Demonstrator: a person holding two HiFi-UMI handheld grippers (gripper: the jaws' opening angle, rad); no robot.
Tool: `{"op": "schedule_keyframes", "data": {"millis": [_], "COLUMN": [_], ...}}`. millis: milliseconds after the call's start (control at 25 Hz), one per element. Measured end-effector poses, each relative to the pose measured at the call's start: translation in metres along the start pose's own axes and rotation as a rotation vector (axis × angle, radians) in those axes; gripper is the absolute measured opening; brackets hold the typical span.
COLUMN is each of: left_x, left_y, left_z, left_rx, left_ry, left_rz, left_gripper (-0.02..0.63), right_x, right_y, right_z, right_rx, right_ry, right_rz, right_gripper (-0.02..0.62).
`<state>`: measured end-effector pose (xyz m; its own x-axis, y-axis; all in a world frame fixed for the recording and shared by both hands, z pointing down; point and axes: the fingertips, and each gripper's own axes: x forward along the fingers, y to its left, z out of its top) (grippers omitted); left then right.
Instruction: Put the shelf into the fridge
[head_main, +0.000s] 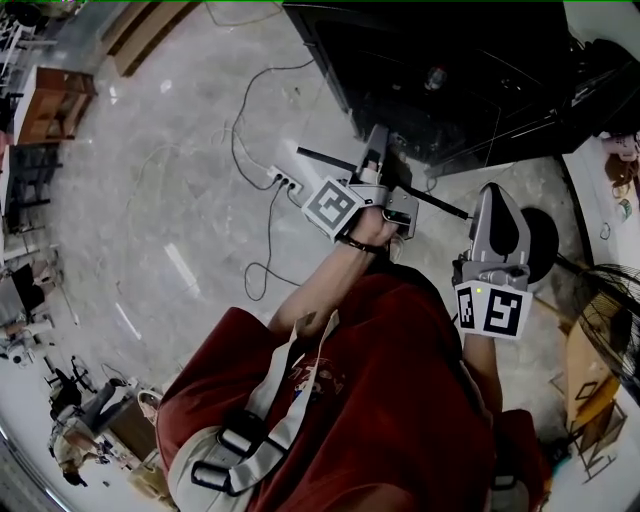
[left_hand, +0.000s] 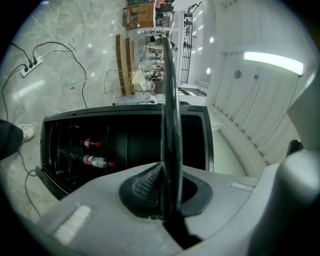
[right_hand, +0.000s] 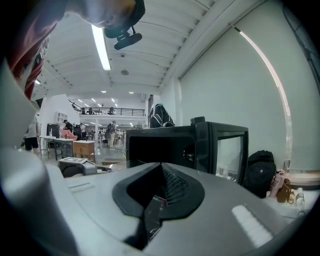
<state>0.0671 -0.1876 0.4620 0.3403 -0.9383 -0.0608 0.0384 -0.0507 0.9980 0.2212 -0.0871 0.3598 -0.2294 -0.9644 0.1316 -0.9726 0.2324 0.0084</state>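
Note:
The shelf (head_main: 440, 202) is a clear pane with a thin dark rim, held between both grippers in front of the open black fridge (head_main: 450, 80). My left gripper (head_main: 377, 142) is shut on its rim, which runs edge-on straight up the left gripper view as a dark strip (left_hand: 167, 100) between the pads (left_hand: 145, 187). My right gripper (head_main: 496, 195) is shut on the other end, with a glassy edge (right_hand: 152, 212) showing between its jaws. The fridge (left_hand: 125, 130) faces the left gripper and holds two bottles (left_hand: 95, 161). It also stands ahead of the right gripper (right_hand: 170, 145).
A white power strip (head_main: 283, 182) with trailing cables lies on the marble floor left of the fridge. A floor fan (head_main: 610, 330) stands at the right. A black bag (right_hand: 260, 172) sits beside the fridge. Wooden furniture (head_main: 50, 100) stands far left.

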Motion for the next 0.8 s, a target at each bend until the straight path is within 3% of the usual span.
{"op": "schedule_keyframes", "data": {"millis": [200,800], "left_x": [0.023,0.069], "left_y": [0.0,0.032], "left_z": [0.0,0.001], "left_rx": [0.023,-0.004], "left_ry": [-0.002,-0.019], "left_rz": [-0.042,-0.023], "left_gripper": [0.014,0.015], "right_x": [0.001,0.015], "right_y": [0.0,0.005], "right_z": [-0.002,-0.003], "right_rx": [-0.002,-0.012], "right_ry": [-0.001,0.009], "right_rz": [-0.006,0.007], "right_gripper": [0.0,0.0]}}
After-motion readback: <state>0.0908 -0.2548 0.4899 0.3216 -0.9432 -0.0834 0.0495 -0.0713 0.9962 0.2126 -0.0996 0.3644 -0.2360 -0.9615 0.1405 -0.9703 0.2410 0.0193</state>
